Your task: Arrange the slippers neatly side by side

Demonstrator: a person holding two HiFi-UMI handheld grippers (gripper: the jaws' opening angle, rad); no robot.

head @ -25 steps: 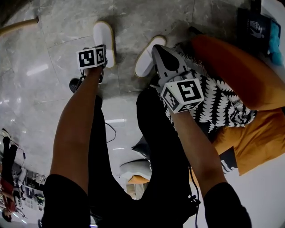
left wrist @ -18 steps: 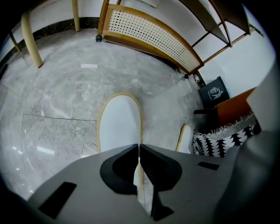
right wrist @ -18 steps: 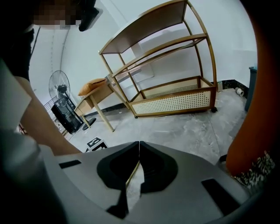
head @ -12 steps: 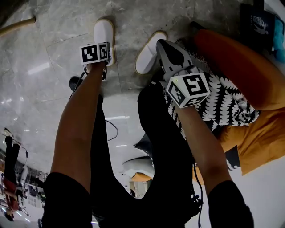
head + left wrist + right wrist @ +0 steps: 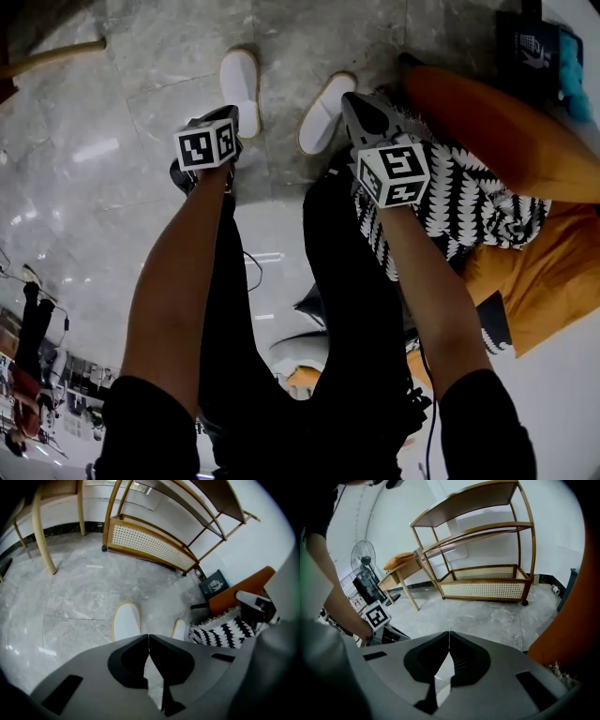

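Two white slippers with tan soles lie on the grey marble floor. The left slipper (image 5: 239, 86) (image 5: 127, 621) points straight away from me. The right slipper (image 5: 325, 114) (image 5: 179, 629) lies a short gap to its right and is angled. My left gripper (image 5: 228, 120) (image 5: 148, 636) hangs above the floor, just nearer than the left slipper, shut and holding nothing. My right gripper (image 5: 350, 99) (image 5: 449, 633) hovers beside the right slipper's right edge, also shut with nothing in it. Its own view looks over the floor and shows neither slipper.
An orange cushion (image 5: 487, 131) and a black-and-white patterned throw (image 5: 469, 211) lie right of the slippers. A wooden rack with a cane panel (image 5: 150, 541) (image 5: 487, 585) stands beyond, with a dark bag (image 5: 214, 584) by it. Table legs (image 5: 43, 541) and a fan (image 5: 363, 557) stand to the left.
My left gripper has lifted off the left slipper and drawn back toward me, leaving that slipper uncovered on the floor. The right gripper has stayed by the right slipper.
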